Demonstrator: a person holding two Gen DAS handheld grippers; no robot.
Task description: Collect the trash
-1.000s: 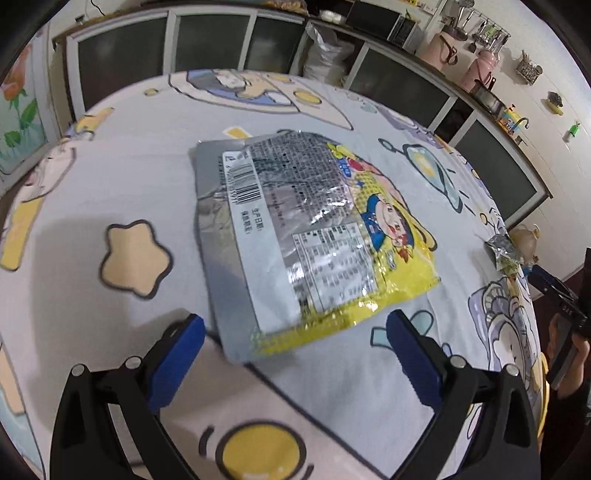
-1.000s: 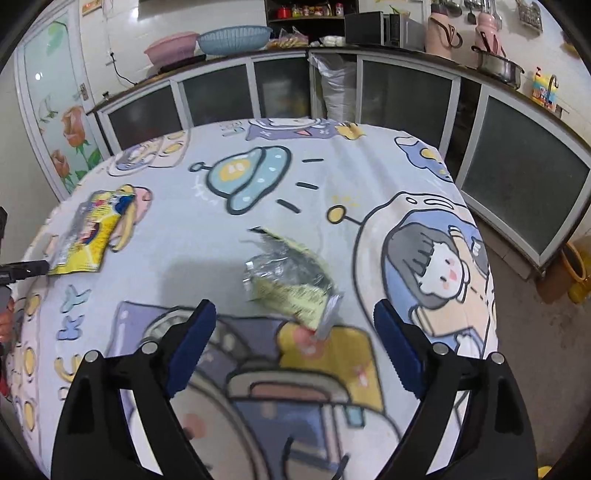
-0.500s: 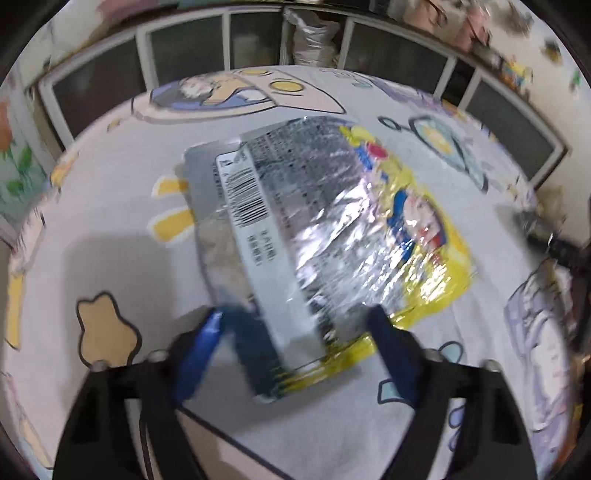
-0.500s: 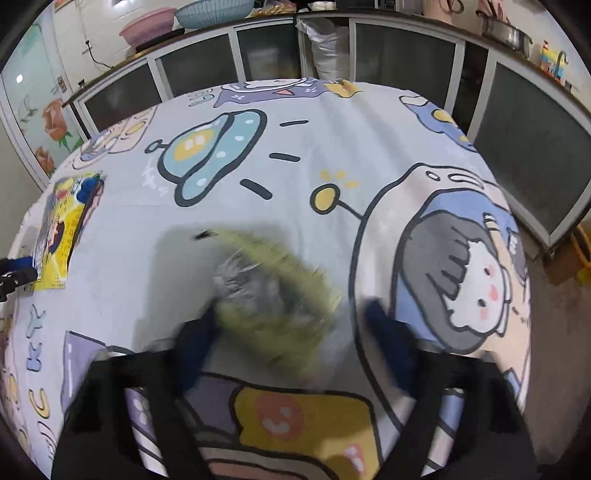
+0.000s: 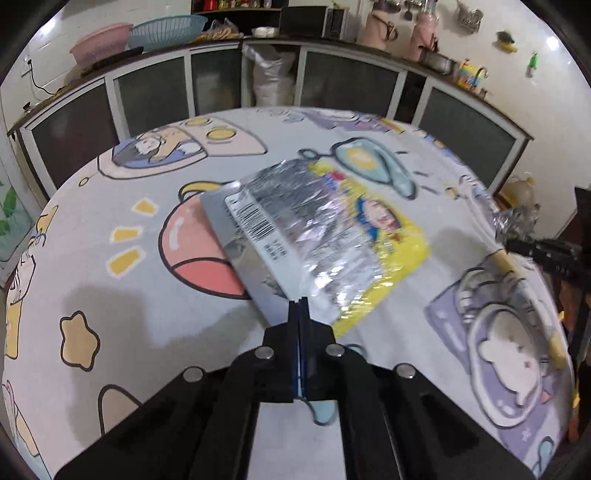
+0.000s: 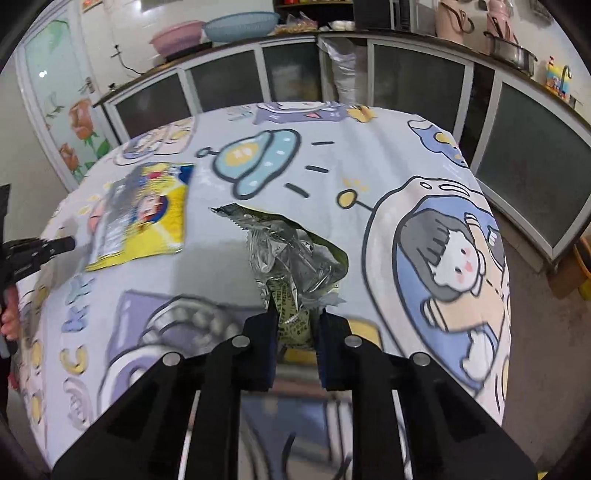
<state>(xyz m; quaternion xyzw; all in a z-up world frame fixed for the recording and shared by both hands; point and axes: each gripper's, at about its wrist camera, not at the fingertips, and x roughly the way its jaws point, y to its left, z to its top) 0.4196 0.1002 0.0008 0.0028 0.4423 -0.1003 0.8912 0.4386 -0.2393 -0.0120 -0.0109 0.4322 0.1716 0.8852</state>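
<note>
A flat yellow and silver foil snack packet is gripped at its near silver edge by the left claw, whose blue-padded jaws are pressed fully together on the foil. The packet's long axis runs diagonally from the claw up toward the far right, barcode side up, its yellow end pointing away over the round counter with a cartoon-printed cloth. Whether the far end touches the cloth cannot be told.

To the right, a crumpled silver and green foil wrapper is pinched at its near green end by the right claw, the jaws narrow with the wrapper between them. Its long axis points away and slightly left, the serrated torn tip farthest from the claw. The wrapper stands just above the cloth near the counter's middle.

Behind, a pink plastic basin and a blue mesh basket sit on the cabinets; their contents cannot be seen.
</note>
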